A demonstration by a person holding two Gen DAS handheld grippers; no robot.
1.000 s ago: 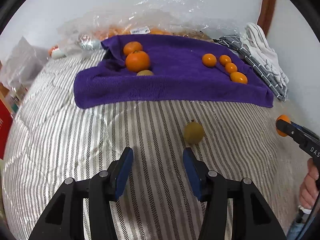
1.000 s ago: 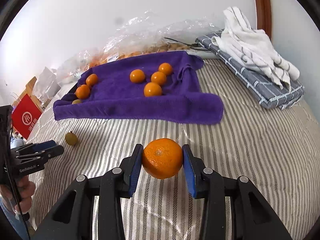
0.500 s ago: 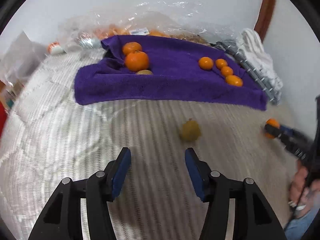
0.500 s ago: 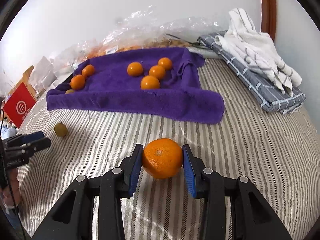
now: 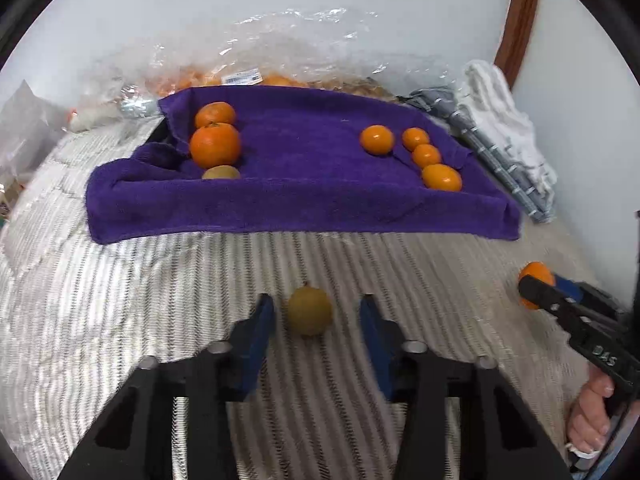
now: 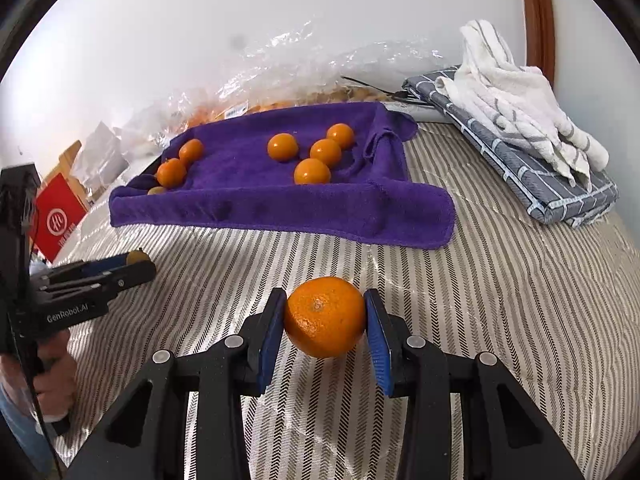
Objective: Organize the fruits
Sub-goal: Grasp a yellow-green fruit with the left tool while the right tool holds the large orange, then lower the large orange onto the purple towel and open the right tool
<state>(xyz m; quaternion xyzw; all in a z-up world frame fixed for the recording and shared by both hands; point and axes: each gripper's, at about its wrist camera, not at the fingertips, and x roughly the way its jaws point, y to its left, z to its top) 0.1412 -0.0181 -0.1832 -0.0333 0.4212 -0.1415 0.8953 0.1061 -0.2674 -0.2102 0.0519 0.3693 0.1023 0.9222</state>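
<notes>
A small yellow-green fruit [image 5: 310, 316] lies on the striped bedspread between the blue pads of my left gripper [image 5: 316, 312]. The jaws are closing, and a gap shows on each side of the fruit. My right gripper [image 6: 325, 316] is shut on a large orange [image 6: 324, 322] just above the bedspread; the left wrist view shows that orange [image 5: 536, 274] at the right edge. On the purple towel [image 5: 320, 208], two large oranges [image 5: 215, 145] and a small brownish fruit [image 5: 221, 172] sit at the left. Several small oranges [image 5: 426, 156] lie at the right.
A crumpled clear plastic bag [image 5: 280, 60] with more fruit lies behind the towel, against the wall. A folded grey checked cloth with a white towel [image 6: 520, 120] on it lies at the right. A red box [image 6: 56, 216] stands at the far left. A person's hand holds each gripper.
My left gripper has moved forward to the yellow-green fruit, which now sits between its fingers, and the jaws have narrowed. The right gripper has kept still with its orange.
</notes>
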